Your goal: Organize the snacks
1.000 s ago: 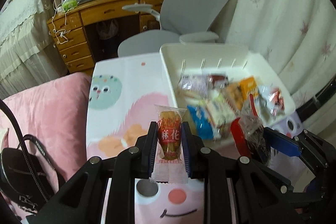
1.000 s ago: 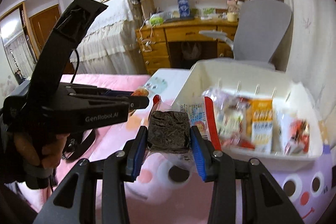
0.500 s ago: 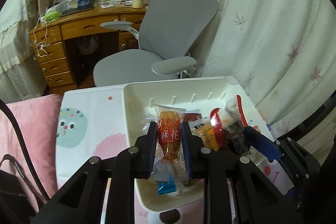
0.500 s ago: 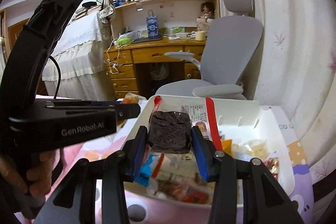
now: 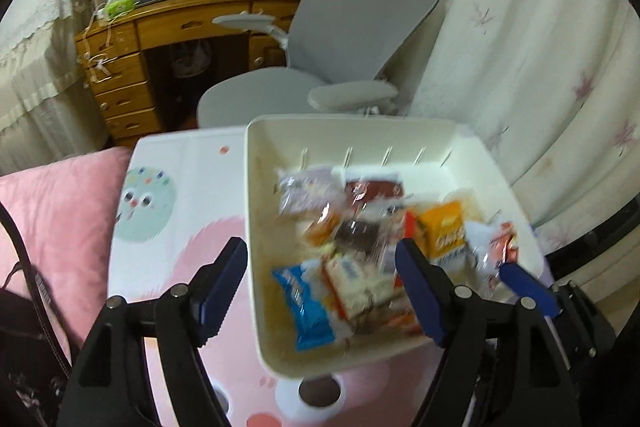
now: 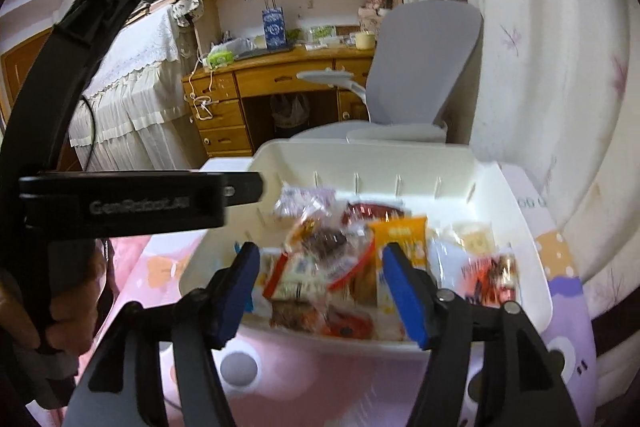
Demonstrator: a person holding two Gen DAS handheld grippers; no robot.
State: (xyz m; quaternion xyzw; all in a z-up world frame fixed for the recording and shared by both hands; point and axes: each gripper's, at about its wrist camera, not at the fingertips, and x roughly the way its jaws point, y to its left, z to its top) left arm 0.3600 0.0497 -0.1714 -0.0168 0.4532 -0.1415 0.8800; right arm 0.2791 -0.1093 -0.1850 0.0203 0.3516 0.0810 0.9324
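Both grippers hang over the near edge of the bin (image 5: pixel 256 227), left gripper (image 5: pixel 320 287) and right gripper (image 6: pixel 320 291) opening with nothing pinched, the snacks (image 6: pixel 340 259) heaped loose at twelve o'clock, about equally near both.

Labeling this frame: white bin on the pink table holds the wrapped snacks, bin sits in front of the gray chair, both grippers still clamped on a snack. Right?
Not quite. Neither gripper holds a snack: the left gripper and right gripper are opening with no pad pressing a packet, per both wrist views. The white bin does hold the snacks, on the pink table before the gray chair.
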